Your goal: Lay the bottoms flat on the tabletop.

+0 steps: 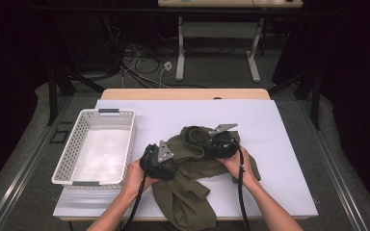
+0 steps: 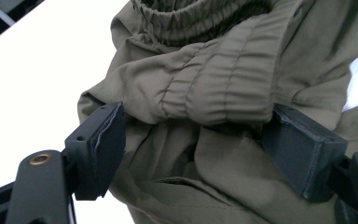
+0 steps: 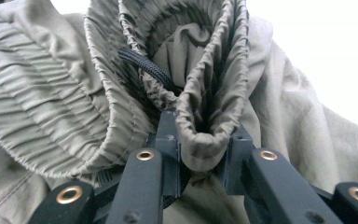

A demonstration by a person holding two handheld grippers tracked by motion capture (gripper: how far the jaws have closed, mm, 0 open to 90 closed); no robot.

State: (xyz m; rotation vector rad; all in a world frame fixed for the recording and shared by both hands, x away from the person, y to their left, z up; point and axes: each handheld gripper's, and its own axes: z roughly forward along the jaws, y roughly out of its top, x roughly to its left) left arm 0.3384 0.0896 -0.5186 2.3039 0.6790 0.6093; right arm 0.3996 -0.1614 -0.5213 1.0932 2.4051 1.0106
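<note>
A pair of olive green trousers (image 1: 188,178) lies crumpled on the white table (image 1: 279,144), near the front edge and a little right of the middle. Its elastic waistband (image 1: 197,134) is turned up toward the far side, and one leg hangs toward the person.

The right gripper (image 1: 224,144) is at the waistband. In the right gripper view its jaws are closed on a doubled fold of the gathered waistband (image 3: 209,135), and the pads press the cloth from both sides. A black drawstring (image 3: 144,67) lies inside the waist opening.

The left gripper (image 1: 156,161) is at the left side of the garment. In the left gripper view its jaws stand wide apart, with a thick roll of the waistband (image 2: 214,93) between them. The pads are at the cloth but do not squeeze it, so this claw is open.

A white plastic basket (image 1: 127,144) with perforated walls stands on the left part of the table, just beside the left gripper. Nothing is inside it; I see its bare white bottom.
</note>
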